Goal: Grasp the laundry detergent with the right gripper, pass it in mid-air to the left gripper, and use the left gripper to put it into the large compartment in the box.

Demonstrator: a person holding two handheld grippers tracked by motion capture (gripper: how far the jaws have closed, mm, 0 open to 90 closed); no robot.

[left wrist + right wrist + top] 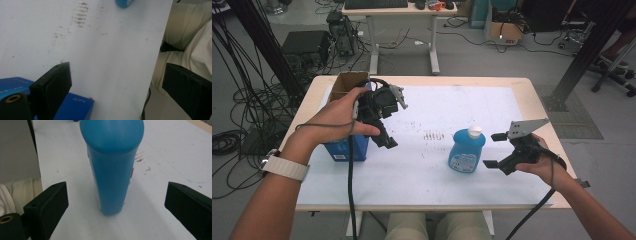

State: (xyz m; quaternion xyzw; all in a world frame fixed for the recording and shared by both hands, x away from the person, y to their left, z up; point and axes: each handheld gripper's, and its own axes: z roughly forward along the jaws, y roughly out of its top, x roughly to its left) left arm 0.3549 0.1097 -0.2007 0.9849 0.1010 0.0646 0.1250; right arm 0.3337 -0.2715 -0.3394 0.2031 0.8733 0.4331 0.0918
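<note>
A blue bottle [466,151] with a white cap stands upright on the white sheet [447,107], right of the middle. My right gripper [495,150] is open just to its right, jaws pointing at it. In the right gripper view the bottle [112,167] stands a little ahead of that gripper [118,192], in line with the wide gap between its jaws, touching neither. My left gripper [384,131] hangs open above the sheet beside a blue box [343,149], empty. In the left gripper view this gripper [117,87] looks down past the box's corner [75,107] at the sheet.
The blue box has a brown cardboard top [348,82] and sits at the table's left side. Small brown stains [434,135] mark the sheet's middle. The table's front edge and the person's legs [190,37] are close by. Cables trail from both grippers.
</note>
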